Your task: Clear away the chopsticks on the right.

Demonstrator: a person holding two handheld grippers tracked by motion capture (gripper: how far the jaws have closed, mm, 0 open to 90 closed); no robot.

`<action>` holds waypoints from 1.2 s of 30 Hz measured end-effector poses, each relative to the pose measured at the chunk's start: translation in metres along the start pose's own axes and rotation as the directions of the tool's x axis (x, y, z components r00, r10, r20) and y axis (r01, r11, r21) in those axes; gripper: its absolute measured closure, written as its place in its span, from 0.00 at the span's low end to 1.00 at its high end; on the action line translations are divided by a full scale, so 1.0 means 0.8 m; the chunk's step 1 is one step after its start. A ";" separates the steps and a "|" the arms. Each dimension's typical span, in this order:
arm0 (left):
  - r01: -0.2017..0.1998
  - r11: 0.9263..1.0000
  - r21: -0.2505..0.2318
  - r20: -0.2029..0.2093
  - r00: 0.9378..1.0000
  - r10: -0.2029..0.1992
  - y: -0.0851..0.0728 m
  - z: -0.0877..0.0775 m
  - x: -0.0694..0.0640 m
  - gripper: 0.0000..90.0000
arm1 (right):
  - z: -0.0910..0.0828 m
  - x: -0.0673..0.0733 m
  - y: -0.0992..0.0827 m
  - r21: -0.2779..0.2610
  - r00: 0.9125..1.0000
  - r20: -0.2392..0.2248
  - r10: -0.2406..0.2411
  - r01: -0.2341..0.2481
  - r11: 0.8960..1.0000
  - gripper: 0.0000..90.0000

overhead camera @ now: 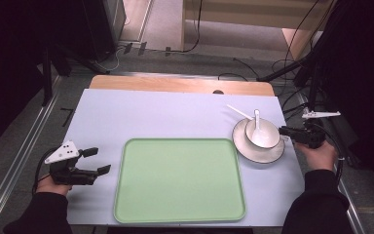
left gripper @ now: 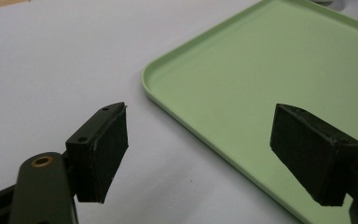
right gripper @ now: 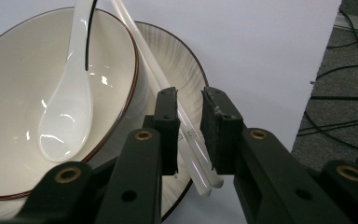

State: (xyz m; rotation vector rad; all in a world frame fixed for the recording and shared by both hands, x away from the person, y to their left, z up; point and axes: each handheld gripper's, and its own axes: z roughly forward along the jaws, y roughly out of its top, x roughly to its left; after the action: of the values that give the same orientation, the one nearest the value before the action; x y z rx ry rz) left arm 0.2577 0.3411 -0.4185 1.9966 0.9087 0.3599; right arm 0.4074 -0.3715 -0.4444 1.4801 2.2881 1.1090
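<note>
The right claw (right gripper: 189, 135) straddles the white chopsticks (right gripper: 186, 135) lying on the plate (right gripper: 186, 60), jaws narrow but pads not clearly pressing. The bowl (right gripper: 9, 140) with its spoon (right gripper: 67, 116) crowds just beside them. The left claw (left gripper: 214, 154) gapes empty by the green tray (left gripper: 261, 70).

The white chopsticks (right gripper: 186, 126) are a glossy pair lying side by side, close together, across the rim of the plate (right gripper: 186, 70). One end overhangs the plate's edge; the other runs past the bowl (right gripper: 9, 121), just beside its wall. The bowl stands on the plate, a white spoon (right gripper: 70, 116) resting inside it.
</note>
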 end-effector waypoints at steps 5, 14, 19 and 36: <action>-0.001 1.000 0.001 0.000 1.000 0.001 0.000 0.000 0.000 0.21 | 0.008 0.000 0.001 0.025 1.000 0.000 -0.006 0.006 1.000 0.90; 0.001 1.000 -0.001 0.000 1.000 -0.001 0.000 0.000 0.000 0.21 | 0.012 -0.003 0.001 0.019 1.000 -0.001 -0.009 0.009 1.000 0.91; -0.002 1.000 0.001 0.002 1.000 0.002 0.000 0.001 0.001 0.21 | 0.016 -0.005 0.001 0.007 1.000 -0.010 -0.008 0.008 1.000 0.90; -0.001 1.000 0.000 0.002 1.000 0.001 0.001 0.001 0.001 0.21 | 0.022 -0.007 0.001 0.012 1.000 -0.024 -0.008 0.008 1.000 0.93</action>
State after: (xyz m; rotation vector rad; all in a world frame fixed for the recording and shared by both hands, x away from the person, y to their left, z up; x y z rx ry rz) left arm 0.2594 0.3408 -0.4187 1.9974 0.9063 0.3580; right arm 0.4201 -0.3678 -0.4578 1.4684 2.3187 1.1192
